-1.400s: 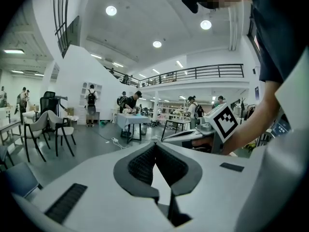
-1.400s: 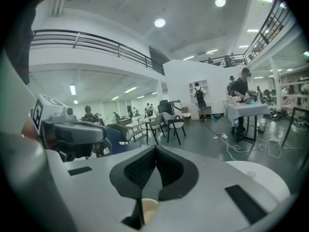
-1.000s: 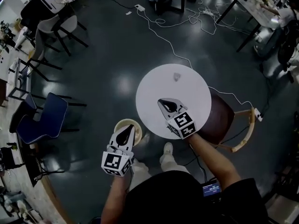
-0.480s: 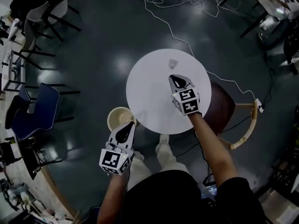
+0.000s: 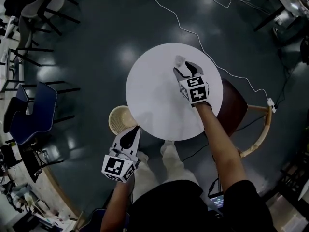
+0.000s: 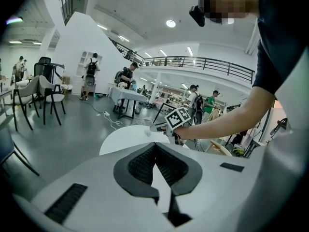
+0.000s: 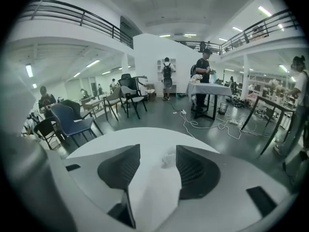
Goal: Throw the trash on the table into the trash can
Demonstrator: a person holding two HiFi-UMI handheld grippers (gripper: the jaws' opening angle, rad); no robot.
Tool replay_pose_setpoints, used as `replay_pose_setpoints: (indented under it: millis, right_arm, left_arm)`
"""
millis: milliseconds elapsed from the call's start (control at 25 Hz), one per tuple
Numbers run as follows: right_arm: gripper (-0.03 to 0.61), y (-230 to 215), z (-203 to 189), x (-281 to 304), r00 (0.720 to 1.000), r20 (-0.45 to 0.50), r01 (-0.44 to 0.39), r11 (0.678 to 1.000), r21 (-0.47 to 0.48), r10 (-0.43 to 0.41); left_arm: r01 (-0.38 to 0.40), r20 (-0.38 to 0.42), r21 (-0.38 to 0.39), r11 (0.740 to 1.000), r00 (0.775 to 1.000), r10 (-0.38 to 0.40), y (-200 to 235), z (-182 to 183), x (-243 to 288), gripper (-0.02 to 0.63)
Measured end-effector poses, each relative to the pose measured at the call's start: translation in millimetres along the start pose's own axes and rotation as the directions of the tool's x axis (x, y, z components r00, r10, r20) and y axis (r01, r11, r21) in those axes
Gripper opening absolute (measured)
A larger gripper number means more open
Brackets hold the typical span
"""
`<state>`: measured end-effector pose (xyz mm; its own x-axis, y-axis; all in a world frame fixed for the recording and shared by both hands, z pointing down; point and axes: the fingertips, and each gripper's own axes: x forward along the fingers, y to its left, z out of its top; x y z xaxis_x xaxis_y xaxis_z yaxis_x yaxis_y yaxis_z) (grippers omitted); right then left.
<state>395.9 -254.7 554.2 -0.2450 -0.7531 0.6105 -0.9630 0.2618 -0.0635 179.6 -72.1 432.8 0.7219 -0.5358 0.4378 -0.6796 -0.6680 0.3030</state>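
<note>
Pickup step. I read right tongs (image 7: 161,166) just opened, trash wad (image 7: 168,157) between jaws ungripped, near surface (image 5: 154,100) far edge. Left tongs (image 6: 155,146) closed, empty. Next: close on wad.

The left and lower stretch of the round white table (image 5: 149,100) lies open for passage. The trash can (image 5: 118,121) stands just beside its lower-left edge, a brown chair (image 5: 235,111) crowds its right side, and a cable (image 5: 178,21) trails across the floor above.
</note>
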Motion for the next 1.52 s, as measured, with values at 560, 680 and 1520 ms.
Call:
replay_pose_setpoints:
  millis: [560,680,1520]
  right_arm:
    - [0.298,-41,-27,74,0.998,-0.051,0.044,0.998,0.054,-0.041]
    - [0.298,-47,-32,77,0.998,-0.056,0.039,0.997,0.068,-0.035]
    - [0.116,-44,-43,70,0.991,-0.117,0.062,0.998,0.013,-0.060]
  left_arm:
    - [-0.031,-0.019,-0.053,0.998,0.999,0.030,23,-24,35,0.015]
    - [-0.026,-0.027,-0.054,0.998,0.999,0.025,16,-31,44,0.015]
    - [-0.019,-0.020,-0.071,0.997,1.000,0.017,-4,-47,34,0.015]
